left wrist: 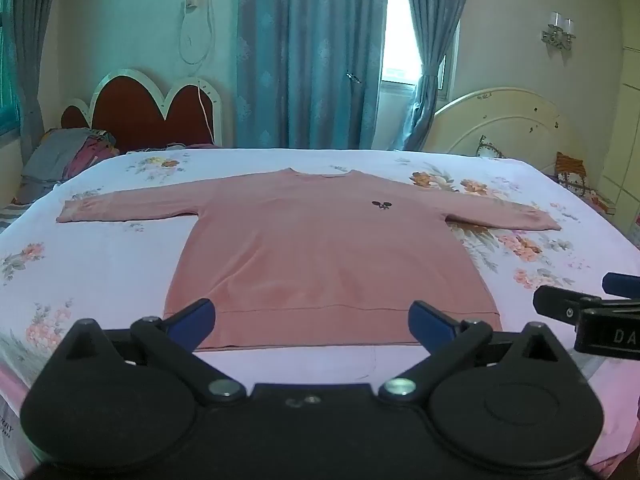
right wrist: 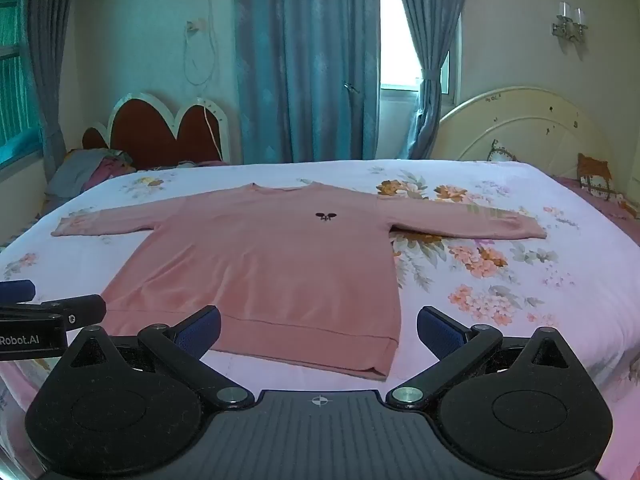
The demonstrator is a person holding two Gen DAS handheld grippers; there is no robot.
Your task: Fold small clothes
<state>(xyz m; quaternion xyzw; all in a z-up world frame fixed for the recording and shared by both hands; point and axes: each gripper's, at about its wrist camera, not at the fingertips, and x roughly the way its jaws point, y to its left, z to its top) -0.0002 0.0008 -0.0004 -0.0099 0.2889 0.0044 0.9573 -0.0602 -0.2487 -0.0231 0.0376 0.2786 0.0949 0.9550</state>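
Pink long-sleeve top [left wrist: 320, 248] lies flat, front up, sleeves spread, hem at the bed's [left wrist: 100, 256] near edge. Left gripper [left wrist: 312, 322] and right gripper [right wrist: 319, 330] both spread apart, holding nothing.

sweater [left wrist: 332, 256]: 1 | headboards [left wrist: 156, 114]: 2 | wall lamp [left wrist: 559, 32]: 1

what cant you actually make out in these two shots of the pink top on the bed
- Pink top: its hem's middle, left wrist view, hidden behind the open left gripper.
- Small dark emblem on the chest: too small to read in either view.
- Right gripper: open; in the left wrist view the frame edge cuts it off.
- The top's underside against the bedsheet: hidden.
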